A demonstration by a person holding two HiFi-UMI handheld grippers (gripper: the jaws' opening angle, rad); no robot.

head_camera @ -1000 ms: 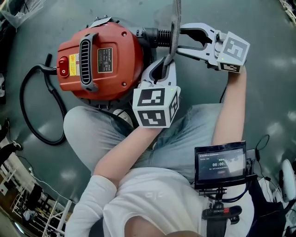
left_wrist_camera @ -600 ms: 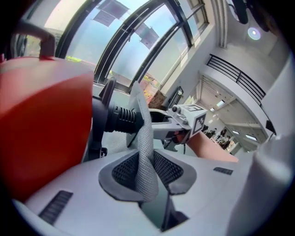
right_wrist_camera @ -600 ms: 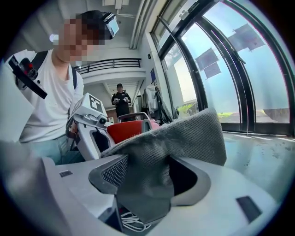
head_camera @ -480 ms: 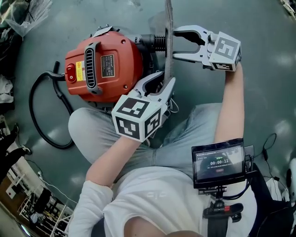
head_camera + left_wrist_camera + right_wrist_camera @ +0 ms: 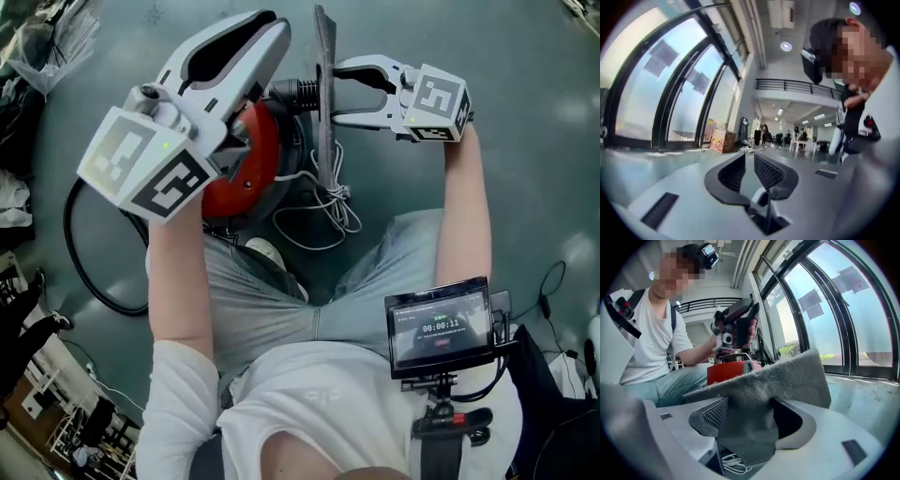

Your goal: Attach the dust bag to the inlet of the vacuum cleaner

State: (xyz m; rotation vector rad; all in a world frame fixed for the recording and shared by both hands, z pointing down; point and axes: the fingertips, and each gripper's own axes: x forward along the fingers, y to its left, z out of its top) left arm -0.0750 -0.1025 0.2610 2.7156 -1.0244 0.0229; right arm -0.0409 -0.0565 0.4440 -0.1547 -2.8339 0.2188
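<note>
The red vacuum cleaner (image 5: 251, 157) stands on the floor, mostly hidden under my raised left gripper (image 5: 265, 25). Its black ribbed inlet (image 5: 297, 91) points right. The grey dust bag (image 5: 323, 89) stands edge-on beside the inlet, between the fingers of my right gripper (image 5: 331, 91). In the right gripper view the bag (image 5: 773, 385) drapes over and between the jaws of the right gripper (image 5: 754, 420), which have just been opening. A dark gap shows at one finger. The jaws of my left gripper (image 5: 749, 161) have just been closing, with a narrow gap and nothing between them.
A white cord (image 5: 319, 202) lies coiled on the floor below the bag. A black hose (image 5: 89, 258) loops out left of the vacuum. The person's knees (image 5: 281, 272) are close behind it. A small screen (image 5: 441, 328) hangs at the chest.
My left gripper has let go of the bag and risen up and to the left, now covering most of the vacuum. The right gripper stays at the bag, its jaws a little wider.
</note>
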